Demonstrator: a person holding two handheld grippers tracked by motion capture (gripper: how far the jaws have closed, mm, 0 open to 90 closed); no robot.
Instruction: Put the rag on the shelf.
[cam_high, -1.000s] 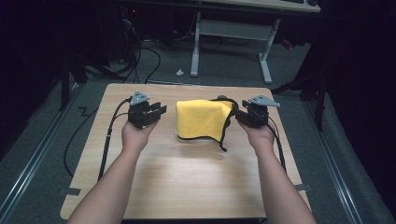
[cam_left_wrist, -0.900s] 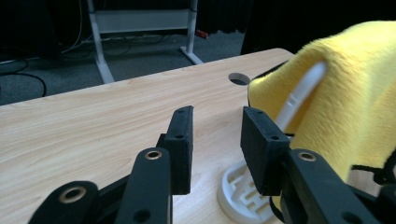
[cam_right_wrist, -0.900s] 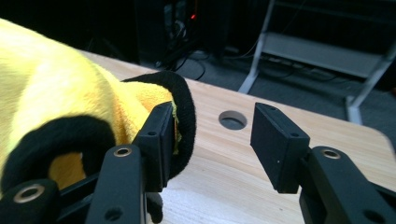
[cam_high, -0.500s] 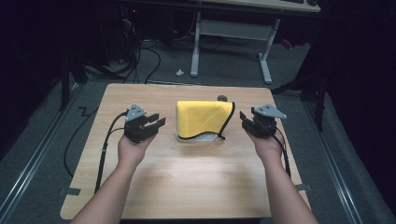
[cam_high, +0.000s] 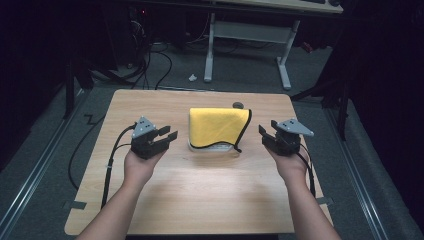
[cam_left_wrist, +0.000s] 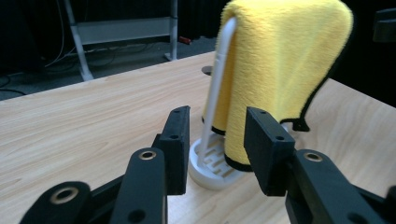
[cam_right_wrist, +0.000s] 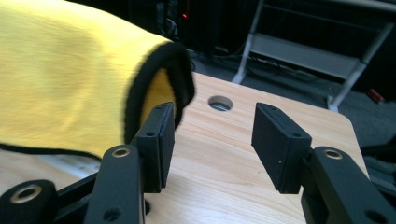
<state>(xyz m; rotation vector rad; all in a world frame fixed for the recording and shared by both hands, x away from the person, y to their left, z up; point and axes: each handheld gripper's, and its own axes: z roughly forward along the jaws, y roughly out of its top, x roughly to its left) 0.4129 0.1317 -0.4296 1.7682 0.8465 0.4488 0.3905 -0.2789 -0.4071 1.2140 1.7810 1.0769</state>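
a yellow microfibre cloth (cam_high: 218, 127) with a black hem hangs draped over a white plastic rack (cam_left_wrist: 215, 116) that stands near the middle of the wooden table (cam_high: 200, 200), towards its far edge. in the left gripper view the rack shows a thin bent white hoop rising from a round, slotted base, and the cloth falls over the hoop on both sides, its lower hem reaching down to the base. nothing else rests on the rack or in its base.

the left gripper (cam_high: 161, 137) is held in the person's left hand (cam_high: 140, 165), to the left of the cloth and apart from it, pointing towards it. its jaws have just been opening and stand apart with nothing between them; the rack's base and the cloth's edge lie just beyond the pads (cam_left_wrist: 177, 144).

the right gripper (cam_high: 264, 134) sits in the right hand (cam_high: 290, 165), to the right of the cloth, also apart from it. its jaws are spread with only bare table showing between them, and the cloth's black-hemmed corner (cam_right_wrist: 163, 74) hangs just past one of the pads.

a round hole (cam_high: 238, 105) in the tabletop lies just behind the cloth. a white desk frame (cam_high: 247, 45) stands on the floor beyond the table.
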